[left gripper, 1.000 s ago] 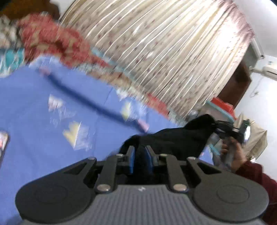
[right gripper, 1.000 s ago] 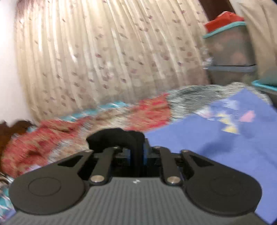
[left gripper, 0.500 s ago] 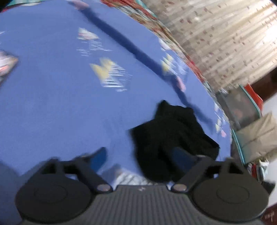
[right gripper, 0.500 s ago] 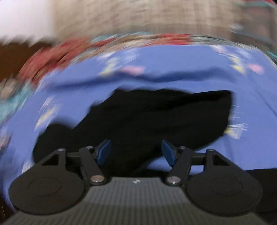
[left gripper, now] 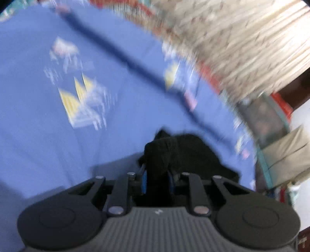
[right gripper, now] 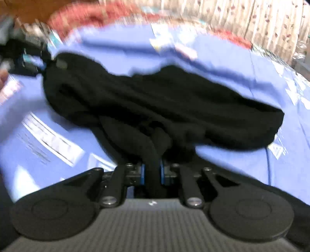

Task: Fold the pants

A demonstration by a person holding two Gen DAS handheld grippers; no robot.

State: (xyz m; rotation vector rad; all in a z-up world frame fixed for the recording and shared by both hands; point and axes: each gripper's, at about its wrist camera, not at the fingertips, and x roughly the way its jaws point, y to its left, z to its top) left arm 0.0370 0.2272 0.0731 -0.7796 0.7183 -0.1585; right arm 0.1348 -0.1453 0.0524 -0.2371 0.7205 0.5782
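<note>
The black pants (right gripper: 164, 100) lie bunched on the blue bedsheet (right gripper: 251, 164). My right gripper (right gripper: 152, 173) is shut on a fold of the pants at their near edge. My left gripper (left gripper: 157, 181) is shut on another bunch of the black pants (left gripper: 174, 153), low over the sheet. The left gripper also shows in the right wrist view (right gripper: 33, 62), at the pants' far left end. Both views are motion-blurred.
The blue bedsheet (left gripper: 48, 145) with pale printed patches covers the bed. A red patterned blanket (right gripper: 96, 17) and a beige curtain (left gripper: 242, 38) lie beyond it. Storage boxes (left gripper: 271, 124) stand past the bed's right edge.
Half a second ago both grippers were open over the pants on the sheet. Now both have shut on the black fabric again.
</note>
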